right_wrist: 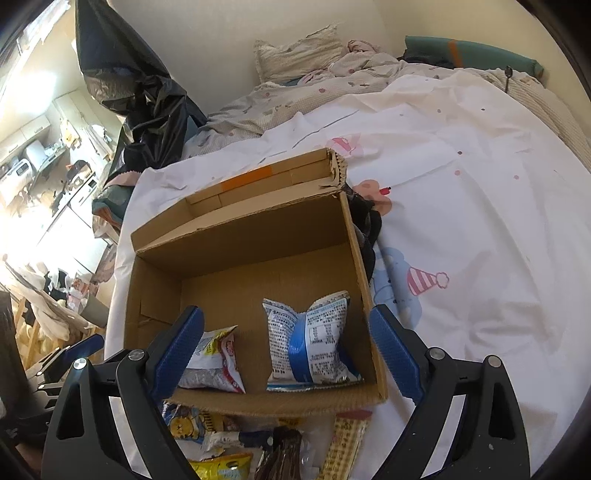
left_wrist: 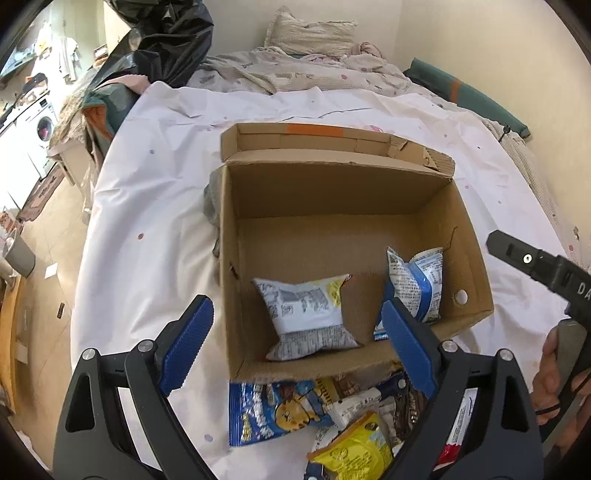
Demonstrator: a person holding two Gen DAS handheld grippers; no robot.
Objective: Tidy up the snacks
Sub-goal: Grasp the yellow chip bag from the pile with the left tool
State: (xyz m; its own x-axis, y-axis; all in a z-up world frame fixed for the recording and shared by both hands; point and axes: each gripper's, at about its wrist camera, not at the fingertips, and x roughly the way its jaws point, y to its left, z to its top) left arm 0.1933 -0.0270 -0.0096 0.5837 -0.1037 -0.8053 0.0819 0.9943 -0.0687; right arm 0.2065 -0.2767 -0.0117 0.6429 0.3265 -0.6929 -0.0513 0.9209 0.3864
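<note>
An open cardboard box (left_wrist: 465,236) (right_wrist: 155,295) lies on the white bed sheet. Inside it are a white snack bag (left_wrist: 306,314) (right_wrist: 218,365) and a blue-and-white snack bag (left_wrist: 417,284) (right_wrist: 314,339). A pile of snack packets lies in front of the box: a blue cartoon packet (left_wrist: 273,410), a yellow packet (left_wrist: 354,450) (right_wrist: 221,467), a brown packet (right_wrist: 284,458). My left gripper (left_wrist: 299,347) is open and empty above the box's near edge. My right gripper (right_wrist: 286,350) is open and empty over the box; its body shows at the right of the left wrist view (left_wrist: 535,269).
The white sheet (right_wrist: 461,240) covers the bed, with a rumpled blanket and pillow (left_wrist: 310,33) at the far end. A black plastic bag (left_wrist: 166,44) hangs at the far left. The bed's left edge drops to a floor with a bin (left_wrist: 20,254).
</note>
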